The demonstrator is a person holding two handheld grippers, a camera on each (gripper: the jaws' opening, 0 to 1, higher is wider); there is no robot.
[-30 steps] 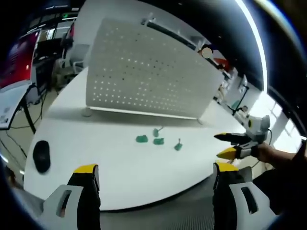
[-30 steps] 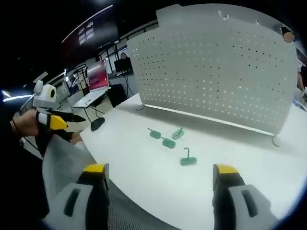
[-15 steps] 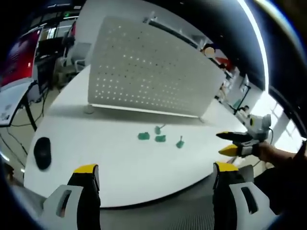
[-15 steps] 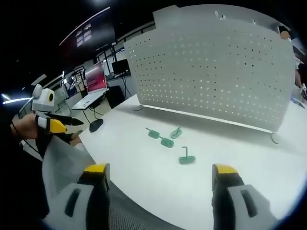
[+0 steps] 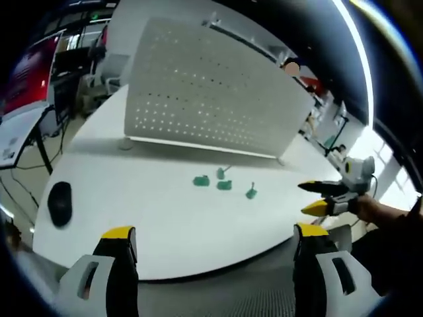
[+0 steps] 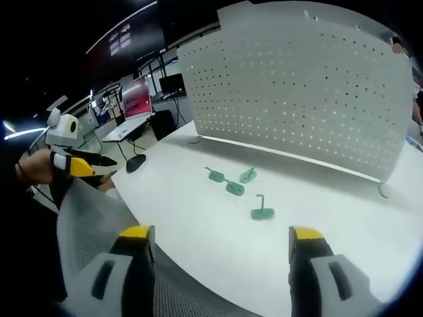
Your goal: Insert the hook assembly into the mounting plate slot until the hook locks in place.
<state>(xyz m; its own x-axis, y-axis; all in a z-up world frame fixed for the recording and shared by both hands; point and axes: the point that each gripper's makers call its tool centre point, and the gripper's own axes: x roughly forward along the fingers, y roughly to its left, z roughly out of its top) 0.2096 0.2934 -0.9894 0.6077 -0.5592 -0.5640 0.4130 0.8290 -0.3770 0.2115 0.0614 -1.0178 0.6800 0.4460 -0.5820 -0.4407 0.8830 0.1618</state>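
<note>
Left gripper view, from left across: black mouse (image 5: 59, 203) near the table's left edge, well apart from everything else. White table (image 5: 132, 218) — broad bare surface between its near curved edge and the parts. Perforated white mounting plate (image 5: 211, 99) stands upright on small feet toward the far side. Four green hook pieces (image 5: 223, 183) lie loose in a small cluster in front of the plate, none touching it. Left gripper (image 5: 215, 244) hangs off the near edge, jaws wide apart, nothing between them. At right, the right gripper (image 5: 327, 197) is off the table's edge, held in a hand; its yellow-tipped jaws parted and empty.

Right gripper view: the left gripper at far left, beyond the edge; hook pieces (image 6: 239, 188) mid-table, open surface all round.
</note>
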